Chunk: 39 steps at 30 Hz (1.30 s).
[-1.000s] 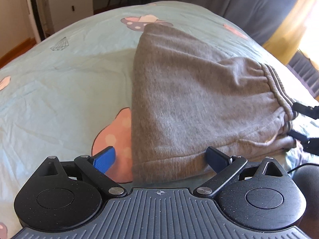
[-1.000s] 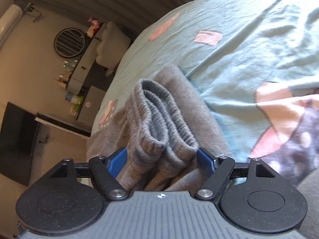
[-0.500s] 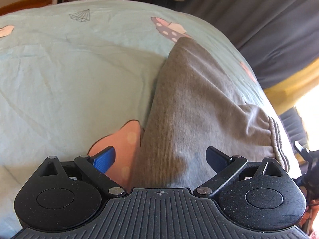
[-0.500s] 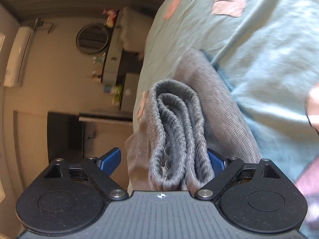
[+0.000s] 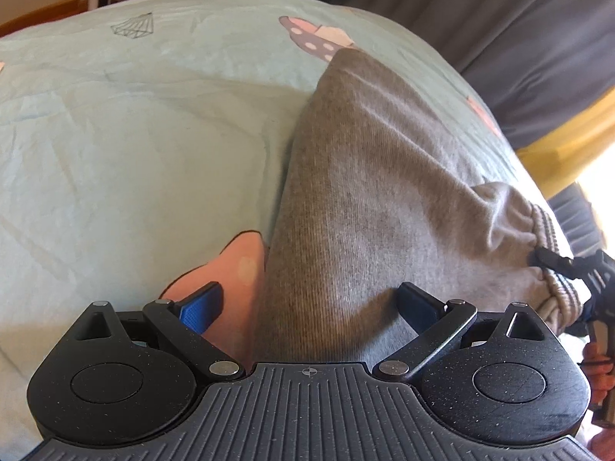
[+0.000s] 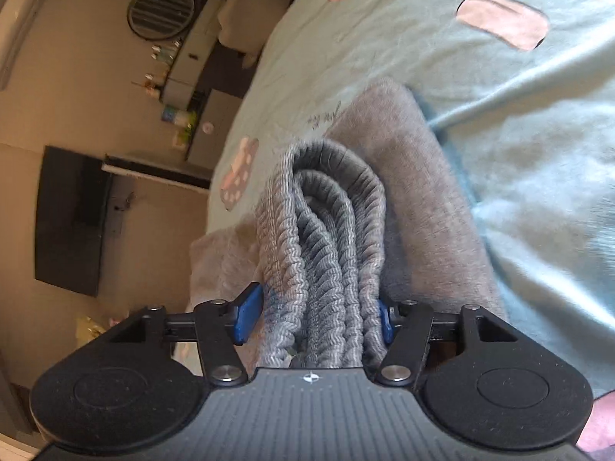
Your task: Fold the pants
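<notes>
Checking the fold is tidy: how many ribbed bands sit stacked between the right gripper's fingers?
3 ribbed bands side by side, all between the right gripper fingers; more may be hidden behind them.

The left gripper (image 5: 309, 305) had a black speckled body with two round housings, each bearing a circular disc. Between them ran a dark grey ribbed plate marked with a small white crosshair. Black link arms, pinned with silver screws, carried blue pads on the fingers (image 5: 203, 303). The right gripper (image 6: 313, 319) was built alike: black speckled housings, ribbed grey plate, white crosshair, silver screws and blue pads.
</notes>
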Available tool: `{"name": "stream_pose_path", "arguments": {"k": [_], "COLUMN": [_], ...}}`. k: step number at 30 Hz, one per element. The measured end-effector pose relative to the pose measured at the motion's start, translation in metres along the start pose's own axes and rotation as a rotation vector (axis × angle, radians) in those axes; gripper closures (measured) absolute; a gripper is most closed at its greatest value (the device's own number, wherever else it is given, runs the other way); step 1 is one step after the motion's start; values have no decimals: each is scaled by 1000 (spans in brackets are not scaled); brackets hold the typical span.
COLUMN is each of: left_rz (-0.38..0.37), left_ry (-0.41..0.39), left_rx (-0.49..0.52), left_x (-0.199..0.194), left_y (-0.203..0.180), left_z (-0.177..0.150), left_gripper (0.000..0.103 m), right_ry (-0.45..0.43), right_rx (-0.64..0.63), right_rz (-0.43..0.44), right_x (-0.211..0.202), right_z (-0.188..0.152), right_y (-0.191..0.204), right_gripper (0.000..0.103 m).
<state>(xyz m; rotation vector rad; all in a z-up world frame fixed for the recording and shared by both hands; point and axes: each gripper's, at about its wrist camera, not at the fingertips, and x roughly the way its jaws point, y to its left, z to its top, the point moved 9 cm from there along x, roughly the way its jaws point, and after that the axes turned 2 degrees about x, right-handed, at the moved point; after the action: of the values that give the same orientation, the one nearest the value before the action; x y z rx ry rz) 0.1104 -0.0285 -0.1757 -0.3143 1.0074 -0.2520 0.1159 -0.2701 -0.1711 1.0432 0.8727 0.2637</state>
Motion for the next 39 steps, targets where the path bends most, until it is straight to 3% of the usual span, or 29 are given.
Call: {"name": "stream_pose_path", "arguments": {"k": [1, 2, 6, 13, 16, 19, 23, 26, 28, 30, 32, 36, 39], "left_rz": [5, 8, -3, -33, -22, -7, 42, 66, 79, 82, 91, 119, 157], "left_ry": [2, 2, -41, -78, -73, -51, -21, -16, -15, -13, -10, -13, -30], "left_rx": [3, 5, 6, 14, 50, 93, 128, 134, 134, 130, 132, 148, 173], "left_x": [1, 1, -7, -20, -18, -15, -8, -7, -7, -5, -3, -1, -4], "left_y": [0, 0, 0, -3, -8, -13, -13, -11, -9, -8, -7, -9, -11], "left_z": [0, 0, 2, 2, 1, -2, -7, -8, -9, -9, -8, -7, -8], "left_gripper": [3, 3, 3, 3, 3, 3, 3, 2, 2, 2, 2, 1, 1], "right_ry": [-2, -18, -99, -273, -299, -271, -232, -255, -315, -373, -392, -352, -281], "right_rx": [-7, -20, -162, -173, -173, -165, -90, -66, -118, -163, -172, -161, -116], "right_rz": [-14, -44, -130, 5, -60, -152, -277, -259, -301, -311, -255, -176, -208], "right_x": [4, 7, -2, -58, -69, -61, -49, -59, -78, -98, -113, -122, -105], "right_z": [-1, -2, -9, 0, 6, 4, 5, 3, -3, -10, -16, -41, -61], "right_y": [3, 7, 33, 71, 60, 36, -1, -2, 2, 7, 13, 16, 6], "right_gripper": [46, 57, 64, 65, 65, 64, 46, 37, 28, 28, 28, 27, 27]}}
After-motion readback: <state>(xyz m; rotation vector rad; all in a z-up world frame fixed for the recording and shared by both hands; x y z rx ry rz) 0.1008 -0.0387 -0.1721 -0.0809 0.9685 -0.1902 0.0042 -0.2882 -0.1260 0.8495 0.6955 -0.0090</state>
